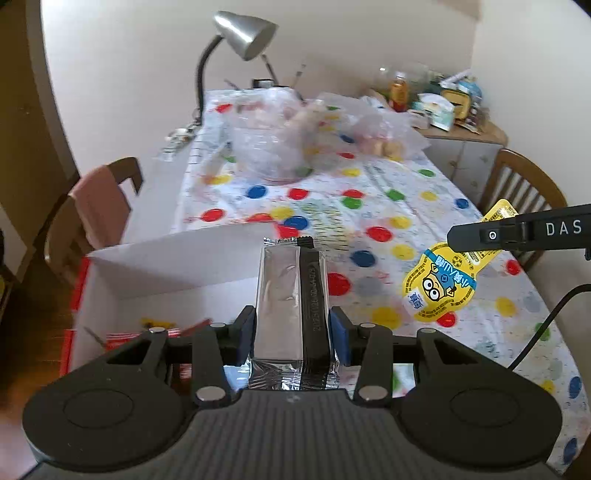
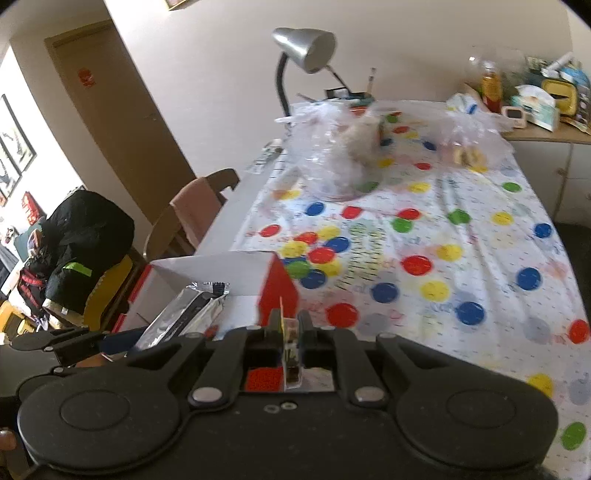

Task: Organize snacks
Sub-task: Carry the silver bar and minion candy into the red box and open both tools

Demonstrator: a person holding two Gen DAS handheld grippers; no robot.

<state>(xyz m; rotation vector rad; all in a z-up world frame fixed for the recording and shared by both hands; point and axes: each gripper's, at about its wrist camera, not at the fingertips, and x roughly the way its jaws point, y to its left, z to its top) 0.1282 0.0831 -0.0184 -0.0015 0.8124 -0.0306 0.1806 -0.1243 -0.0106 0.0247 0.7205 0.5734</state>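
My left gripper (image 1: 291, 328) is shut on a silver foil snack bar (image 1: 291, 295) with a black stripe, held above the open white box (image 1: 166, 266) with red sides at the table's near left. The same bar (image 2: 184, 314) and box (image 2: 221, 269) show at lower left in the right wrist view. My right gripper (image 2: 290, 325) is shut on a thin yellow jelly cup seen edge-on (image 2: 284, 332). From the left wrist view that yellow cartoon cup (image 1: 439, 284) hangs from the right gripper's black finger (image 1: 517, 232) over the table. A red-striped packet (image 1: 125, 336) lies in the box.
The table has a polka-dot cloth (image 1: 369, 206). Clear plastic bags of snacks (image 1: 273, 136) sit at the far end beside a silver desk lamp (image 1: 240, 29). Wooden chairs stand left (image 1: 103, 199) and right (image 1: 524, 184). A cluttered sideboard (image 1: 443, 99) is at back right.
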